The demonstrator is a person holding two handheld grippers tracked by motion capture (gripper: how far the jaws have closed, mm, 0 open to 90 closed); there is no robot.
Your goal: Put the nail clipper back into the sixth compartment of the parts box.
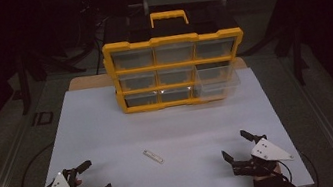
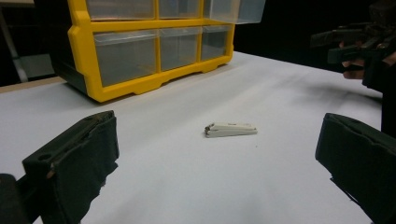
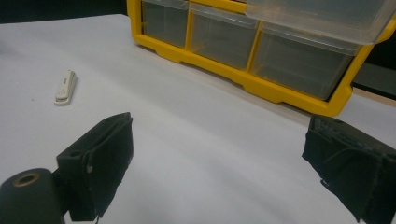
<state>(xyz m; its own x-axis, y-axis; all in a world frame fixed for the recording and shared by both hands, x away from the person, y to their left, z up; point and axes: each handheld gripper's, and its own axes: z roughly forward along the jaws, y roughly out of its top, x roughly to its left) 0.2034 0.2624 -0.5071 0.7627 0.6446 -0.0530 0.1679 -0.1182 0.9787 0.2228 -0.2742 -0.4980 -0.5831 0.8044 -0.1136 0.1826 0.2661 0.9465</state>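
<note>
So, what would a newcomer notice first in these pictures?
First the yellow drawer cabinet at the far side of the white table, with one clear drawer on its right pulled out. Then the small white nail clipper lying alone between the open left gripper and right gripper.

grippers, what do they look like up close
Both tools are black. The left tool and right tool each carry a grey three-cornered plate with small holes on top, and end in two blocky jaws with worn dark pads. The person wears dark sleeves.
</note>
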